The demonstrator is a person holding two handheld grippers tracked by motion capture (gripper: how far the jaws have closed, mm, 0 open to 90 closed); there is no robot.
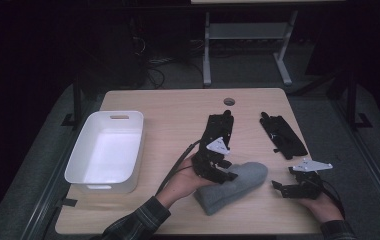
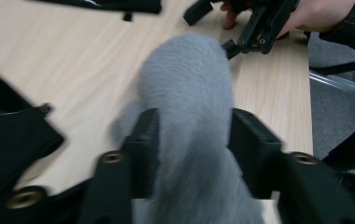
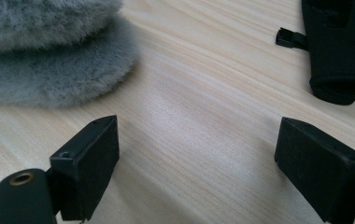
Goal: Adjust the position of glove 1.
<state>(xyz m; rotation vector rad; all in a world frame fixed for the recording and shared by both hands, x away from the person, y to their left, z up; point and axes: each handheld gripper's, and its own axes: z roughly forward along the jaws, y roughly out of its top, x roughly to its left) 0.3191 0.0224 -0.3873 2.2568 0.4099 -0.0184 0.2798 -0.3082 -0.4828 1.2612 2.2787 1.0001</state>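
Grey fuzzy slipper (image 2: 189,93) between fingers (image 2: 144,144)

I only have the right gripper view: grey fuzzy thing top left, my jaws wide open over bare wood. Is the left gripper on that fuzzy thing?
Observer: Yes. In the left gripper view the left gripper has its jaws closed against both sides of the grey fleece slipper.
Operator: Anywhere to drop it?
Observer: A white plastic bin sits at the table's left side, nothing visible in it.
Operator: What's the black thing at my top right?
Observer: A black glove lying flat, far right. A second black glove lies just beyond the left gripper.
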